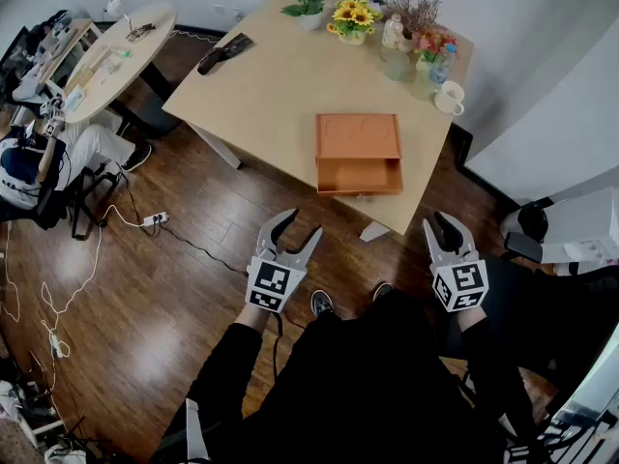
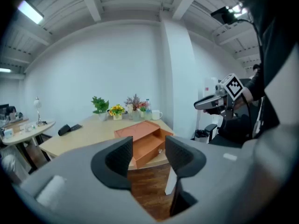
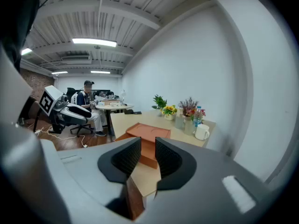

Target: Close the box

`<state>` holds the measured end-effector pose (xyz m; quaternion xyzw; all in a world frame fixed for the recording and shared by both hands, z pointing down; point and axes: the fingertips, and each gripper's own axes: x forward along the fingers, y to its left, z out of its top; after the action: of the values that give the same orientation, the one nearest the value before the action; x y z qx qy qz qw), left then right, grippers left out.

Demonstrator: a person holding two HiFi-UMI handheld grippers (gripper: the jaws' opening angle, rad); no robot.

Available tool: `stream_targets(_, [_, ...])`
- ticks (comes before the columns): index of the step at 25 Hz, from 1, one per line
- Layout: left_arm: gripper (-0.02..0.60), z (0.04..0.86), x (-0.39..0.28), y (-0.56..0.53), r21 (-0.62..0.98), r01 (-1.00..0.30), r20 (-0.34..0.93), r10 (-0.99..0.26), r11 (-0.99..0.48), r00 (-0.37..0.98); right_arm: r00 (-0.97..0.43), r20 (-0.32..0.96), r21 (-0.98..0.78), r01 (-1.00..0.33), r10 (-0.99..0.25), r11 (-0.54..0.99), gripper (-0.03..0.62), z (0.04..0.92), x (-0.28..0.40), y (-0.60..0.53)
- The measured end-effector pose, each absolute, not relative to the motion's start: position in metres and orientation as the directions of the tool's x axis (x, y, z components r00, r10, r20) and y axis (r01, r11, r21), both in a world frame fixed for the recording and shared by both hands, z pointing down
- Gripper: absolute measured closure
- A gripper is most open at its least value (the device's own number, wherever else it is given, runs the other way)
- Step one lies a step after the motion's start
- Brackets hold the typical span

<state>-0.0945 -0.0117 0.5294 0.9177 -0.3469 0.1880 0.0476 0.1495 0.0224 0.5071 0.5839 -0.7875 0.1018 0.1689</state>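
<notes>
An orange box point(image 1: 358, 135) lies near the front edge of the light wooden table point(image 1: 280, 85), its drawer point(image 1: 360, 175) pulled out toward me. Both grippers hang over the floor in front of the table, short of the box. My left gripper point(image 1: 302, 225) is below and left of the box, its jaws drawn in with nothing between them. My right gripper point(image 1: 447, 228) is off the table's near corner, jaws close together and empty. The left gripper view shows the box point(image 2: 142, 139) beyond the left gripper point(image 2: 148, 155). The right gripper view shows the box point(image 3: 148, 133) past the right gripper point(image 3: 147, 155).
Potted plants and flowers point(image 1: 329, 3), bottles and a white mug point(image 1: 450, 97) stand along the table's far edge; a black case point(image 1: 222, 54) lies at its left. A round table point(image 1: 111, 51) with a seated person point(image 1: 39, 162) is at far left. Cables point(image 1: 145, 222) cross the wooden floor.
</notes>
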Motion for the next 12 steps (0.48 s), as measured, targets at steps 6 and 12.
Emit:
stream_targets(6, [0.376,0.593,-0.068,-0.070,-0.042,-0.646,0.452,-0.591,-0.762,0.668,-0.337,0.515,0.048,-0.907,-0.788,0.419,0.400,0.590,0.156,-0.039])
stream_targets(12, [0.237,0.655,-0.055,-0.098,-0.108,-0.639,0.596,-0.564,-0.761,0.571,-0.398,0.640,0.096,-0.807,-0.657,0.583,0.343,0.667,0.160,-0.074])
